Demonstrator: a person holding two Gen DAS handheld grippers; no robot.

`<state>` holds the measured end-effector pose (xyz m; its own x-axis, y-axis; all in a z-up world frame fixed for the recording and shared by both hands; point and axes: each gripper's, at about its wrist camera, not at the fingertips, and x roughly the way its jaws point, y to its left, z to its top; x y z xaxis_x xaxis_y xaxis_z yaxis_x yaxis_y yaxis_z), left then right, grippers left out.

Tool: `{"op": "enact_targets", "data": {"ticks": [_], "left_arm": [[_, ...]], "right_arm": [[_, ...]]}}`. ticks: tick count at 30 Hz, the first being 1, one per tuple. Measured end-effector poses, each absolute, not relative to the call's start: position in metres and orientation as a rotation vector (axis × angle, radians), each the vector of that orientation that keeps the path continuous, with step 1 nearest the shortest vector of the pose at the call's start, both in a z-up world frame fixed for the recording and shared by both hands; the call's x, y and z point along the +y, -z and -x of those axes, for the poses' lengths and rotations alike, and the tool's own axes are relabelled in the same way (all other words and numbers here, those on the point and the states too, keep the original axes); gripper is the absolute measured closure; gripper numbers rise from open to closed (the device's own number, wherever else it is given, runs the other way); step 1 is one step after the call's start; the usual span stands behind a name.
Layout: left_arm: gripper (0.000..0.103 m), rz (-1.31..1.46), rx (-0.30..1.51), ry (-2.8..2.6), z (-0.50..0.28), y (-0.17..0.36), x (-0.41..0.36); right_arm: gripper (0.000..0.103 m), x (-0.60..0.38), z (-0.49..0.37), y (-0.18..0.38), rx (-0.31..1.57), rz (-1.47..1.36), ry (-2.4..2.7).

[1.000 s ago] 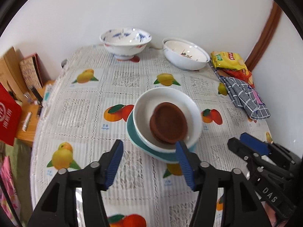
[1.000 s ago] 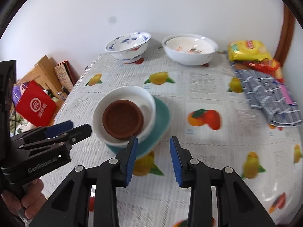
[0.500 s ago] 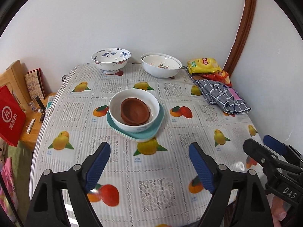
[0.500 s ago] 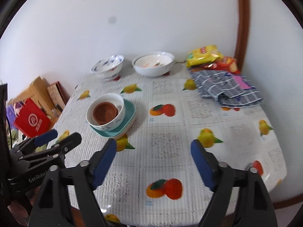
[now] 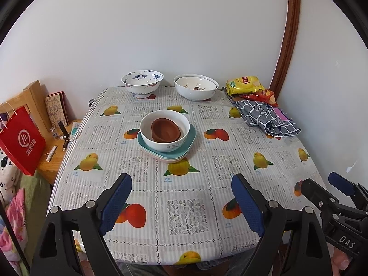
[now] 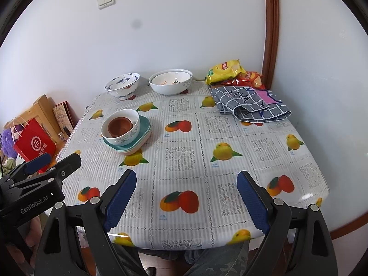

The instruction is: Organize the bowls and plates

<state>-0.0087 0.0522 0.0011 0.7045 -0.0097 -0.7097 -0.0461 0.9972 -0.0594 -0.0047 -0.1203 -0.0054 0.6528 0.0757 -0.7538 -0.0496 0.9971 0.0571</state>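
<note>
A brown dish (image 5: 164,129) lies inside a white bowl (image 5: 170,146), which sits on stacked teal and pale plates (image 5: 192,135) mid-table; the stack also shows in the right wrist view (image 6: 145,130). A blue-patterned bowl (image 5: 142,81) and a plain white bowl (image 5: 195,87) stand at the far edge by the wall. My left gripper (image 5: 181,202) is open and empty over the table's near edge. My right gripper (image 6: 186,201) is open and empty, also at the near edge, well back from the stack.
Snack bags (image 5: 245,84) and a grey checked cloth (image 5: 266,117) lie at the far right of the fruit-print tablecloth (image 5: 191,191). A red paper bag (image 5: 21,142) and a wooden side table (image 5: 54,161) stand off the left edge.
Both grippers have pulled back from the stack towards the near edge of the table. Both have opened wider. The stack stays in place.
</note>
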Motion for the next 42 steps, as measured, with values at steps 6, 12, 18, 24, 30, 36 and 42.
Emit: {"op": "enact_targets", "data": {"ticks": [6,12,18,24,30,36,42], "left_arm": [[0.015,0.067,0.782,-0.029,0.015,-0.003,0.05],[0.015,0.054,0.782,-0.015,0.021,-0.002,0.042],[0.015,0.048,0.783,-0.008,0.024,-0.002,0.037],[0.015,0.055,0.789,-0.008,0.024,0.0,0.038],[0.015,0.058,0.794,0.001,0.024,0.001,0.038],[0.014,0.059,0.795,0.004,0.025,0.001,0.037],[0.014,0.061,0.797,0.007,0.025,0.002,0.037]], "right_arm": [[0.015,-0.124,0.014,0.002,0.841,-0.024,-0.047],[0.015,-0.125,0.02,-0.001,0.82,-0.01,-0.023],[0.015,-0.124,0.024,-0.003,0.815,0.0,-0.018],[0.015,-0.124,0.026,-0.003,0.815,0.001,-0.021],[0.015,-0.125,0.025,-0.001,0.821,-0.002,-0.018],[0.015,-0.124,0.026,-0.002,0.818,-0.004,-0.021],[0.015,-0.123,0.028,-0.003,0.813,-0.009,-0.023]]}}
